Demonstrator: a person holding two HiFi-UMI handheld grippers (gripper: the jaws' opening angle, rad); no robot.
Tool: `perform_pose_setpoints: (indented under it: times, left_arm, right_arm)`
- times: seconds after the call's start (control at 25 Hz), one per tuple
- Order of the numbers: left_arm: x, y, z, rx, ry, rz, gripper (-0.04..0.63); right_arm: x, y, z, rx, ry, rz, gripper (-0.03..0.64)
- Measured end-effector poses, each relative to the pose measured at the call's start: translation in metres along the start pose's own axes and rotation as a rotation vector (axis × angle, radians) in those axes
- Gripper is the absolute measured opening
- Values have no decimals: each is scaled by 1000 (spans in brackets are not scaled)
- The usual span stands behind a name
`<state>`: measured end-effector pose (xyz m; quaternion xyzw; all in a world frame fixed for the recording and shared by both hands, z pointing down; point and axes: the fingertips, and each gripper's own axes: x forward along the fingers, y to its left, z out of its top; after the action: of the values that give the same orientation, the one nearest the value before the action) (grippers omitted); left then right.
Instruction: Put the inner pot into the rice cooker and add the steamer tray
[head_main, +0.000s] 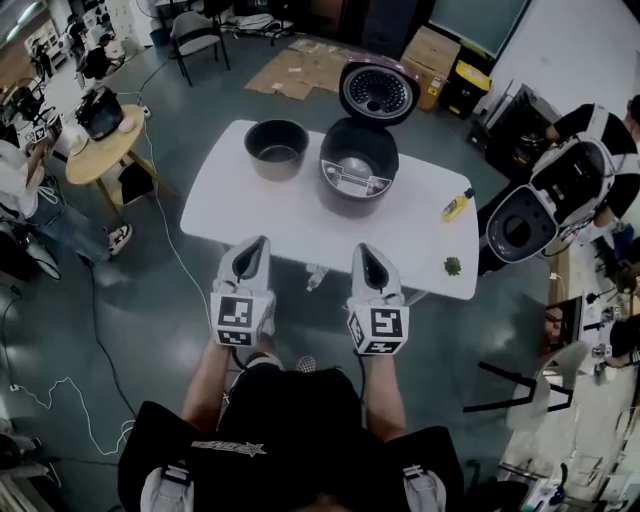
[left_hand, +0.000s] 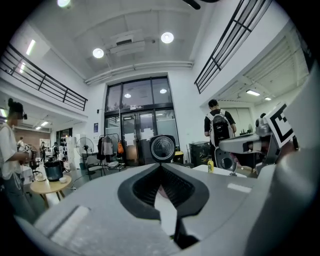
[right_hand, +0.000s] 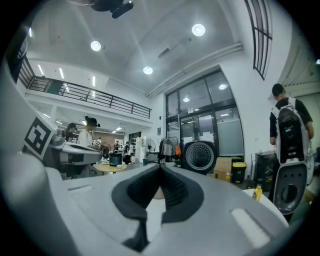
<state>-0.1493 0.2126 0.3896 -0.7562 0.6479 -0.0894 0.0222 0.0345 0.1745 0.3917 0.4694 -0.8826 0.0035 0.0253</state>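
Tools first: we are holding the left tool (head_main: 256, 243) and the right tool (head_main: 366, 250) side by side at the 6 o'clock edge of the white surface (head_main: 230, 215), both pointing roughly level toward 12 o'clock. Each tool's own view is showing its jaws pressed together with nothing between them, so we are carrying nothing in either.

We are seeing the inner pot (head_main: 276, 148) standing upright on the surface, outside the rice cooker (head_main: 356, 172) and just beside it at its 9 o'clock. The rice cooker is sitting near the 12 o'clock edge with its lid (head_main: 377, 92) swung up, and its well is looking empty as far as we can tell. A yellow bottle (head_main: 457, 205) and a small green item (head_main: 452, 266) are lying off at 3 to 4 o'clock, well apart from it.

We are not finding a steamer tray anywhere on the surface.

We are judging the task as not yet begun. The inner pot needs lowering into the open well, then the steamer tray goes on top, so both steps are left. The jaws will need opening before either tool can take the rim.
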Motion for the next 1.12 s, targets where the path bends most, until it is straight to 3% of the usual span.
perform_pose_setpoints:
  times: [0.48,1.12]
  left_arm:
    - [86,90,-33,-40,73,33,11]
    - [207,185,-91,-85,210,-32,11]
  right_arm:
    - [130,12,-20,35,64,30,5]
    - [291,23,-72,108,212,13,5]
